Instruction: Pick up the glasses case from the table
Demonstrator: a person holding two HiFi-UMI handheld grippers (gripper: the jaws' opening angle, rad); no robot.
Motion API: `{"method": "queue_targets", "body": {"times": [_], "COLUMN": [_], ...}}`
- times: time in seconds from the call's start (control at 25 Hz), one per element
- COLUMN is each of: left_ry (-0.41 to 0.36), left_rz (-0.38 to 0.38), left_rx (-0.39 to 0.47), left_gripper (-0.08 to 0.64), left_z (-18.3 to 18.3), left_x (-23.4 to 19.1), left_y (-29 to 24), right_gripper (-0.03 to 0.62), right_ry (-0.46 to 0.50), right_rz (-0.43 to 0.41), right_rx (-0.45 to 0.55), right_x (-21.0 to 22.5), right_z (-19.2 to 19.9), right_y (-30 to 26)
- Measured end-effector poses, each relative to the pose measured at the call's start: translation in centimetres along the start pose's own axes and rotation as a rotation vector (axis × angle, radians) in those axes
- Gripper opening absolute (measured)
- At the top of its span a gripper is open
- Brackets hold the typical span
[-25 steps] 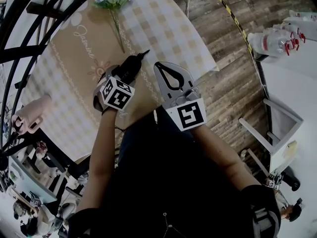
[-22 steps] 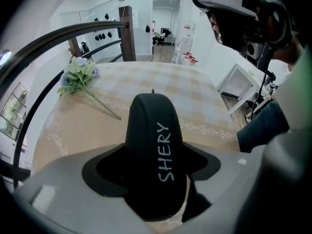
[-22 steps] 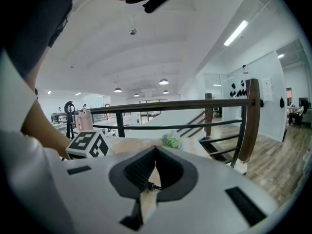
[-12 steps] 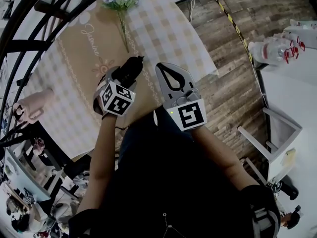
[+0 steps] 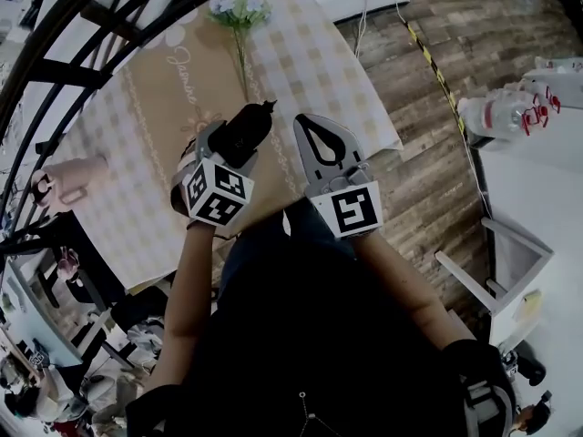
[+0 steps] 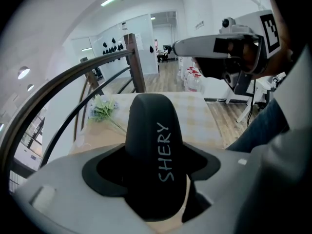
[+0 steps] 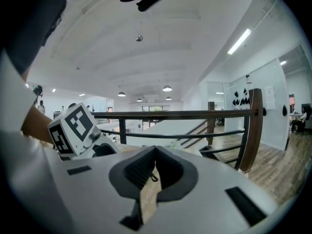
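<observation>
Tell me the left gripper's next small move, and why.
I'd probably hold the left gripper shut and raise it slightly, straight up. The glasses case sits between its fingers and looks clear of the table. The flowers lie farther off, and the right gripper is shut and empty alongside, so nothing seems to block a lift.

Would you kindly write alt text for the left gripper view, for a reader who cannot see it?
The left tongs are shut on a black glasses case printed SHERY, which fills the centre of the view. Beyond it lie a checked tablecloth and a bunch of flowers, with a dark railing curving along the left.
</observation>
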State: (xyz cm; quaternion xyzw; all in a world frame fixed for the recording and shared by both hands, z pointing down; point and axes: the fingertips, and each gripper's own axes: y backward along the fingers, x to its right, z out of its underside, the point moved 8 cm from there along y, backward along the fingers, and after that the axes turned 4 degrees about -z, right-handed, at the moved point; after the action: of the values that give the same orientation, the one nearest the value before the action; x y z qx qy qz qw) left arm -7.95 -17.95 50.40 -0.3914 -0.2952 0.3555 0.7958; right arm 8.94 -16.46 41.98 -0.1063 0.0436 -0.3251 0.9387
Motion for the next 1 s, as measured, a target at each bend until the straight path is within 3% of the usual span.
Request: {"method": "queue_targets", "body": {"times": [1.0], "left_ry": [0.052], "left_rz": [-0.306], "left_rx": [0.356], "left_gripper": [0.353], "left_z": [-5.1], "left_x": [-2.2], "left_y": [13.5], "right_gripper": [0.011], "right_ry": [0.131], "right_rz": [-0.024], "right_rx": [0.113], "right_x": [-1.5], "right_z": [-5.7], "right_y": [0.7]}}
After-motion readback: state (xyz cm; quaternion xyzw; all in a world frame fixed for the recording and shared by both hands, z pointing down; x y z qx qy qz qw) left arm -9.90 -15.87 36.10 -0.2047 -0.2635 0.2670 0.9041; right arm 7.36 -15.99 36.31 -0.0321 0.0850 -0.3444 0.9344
